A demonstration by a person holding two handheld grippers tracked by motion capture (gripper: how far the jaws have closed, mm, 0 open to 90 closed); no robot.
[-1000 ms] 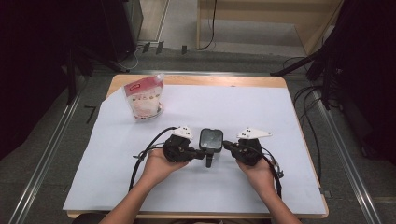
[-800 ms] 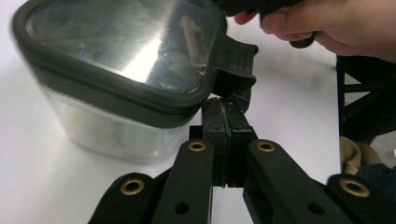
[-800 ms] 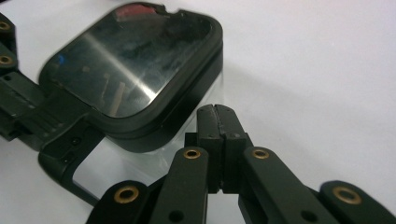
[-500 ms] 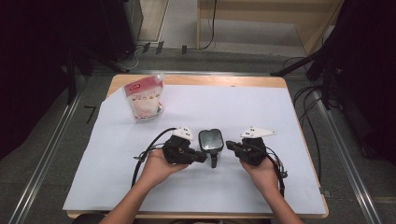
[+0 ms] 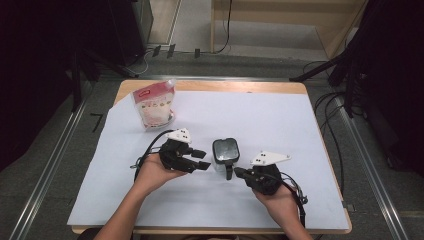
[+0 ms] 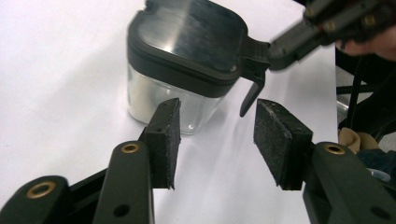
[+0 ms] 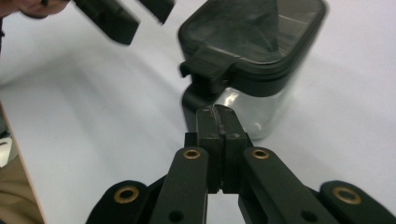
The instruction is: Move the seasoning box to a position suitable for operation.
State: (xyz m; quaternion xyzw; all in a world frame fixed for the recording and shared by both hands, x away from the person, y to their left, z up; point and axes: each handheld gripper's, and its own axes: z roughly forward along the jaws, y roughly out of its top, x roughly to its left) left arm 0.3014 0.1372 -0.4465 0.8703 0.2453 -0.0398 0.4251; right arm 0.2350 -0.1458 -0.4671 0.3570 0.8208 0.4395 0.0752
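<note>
Jaws on the left gripper (image 6: pixel 212 140) stand wide apart just short of the clear canister (image 5: pixel 225 152), which sits mid-table on the white sheet (image 5: pixel 280 125). Across from it, the right gripper (image 7: pixel 217 122) has its pads pressed together, tips at the latch (image 7: pixel 208 70) of the canister's dark lid (image 6: pixel 187 37); whether they touch it I cannot tell. It looks like the opening step: next, the left should clamp the body while the right flips the latch up. A snack pouch (image 5: pixel 153 104) stands well apart.

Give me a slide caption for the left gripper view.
Open left gripper faces a clear jar with a black lid, while the right gripper meets its latch.
</note>
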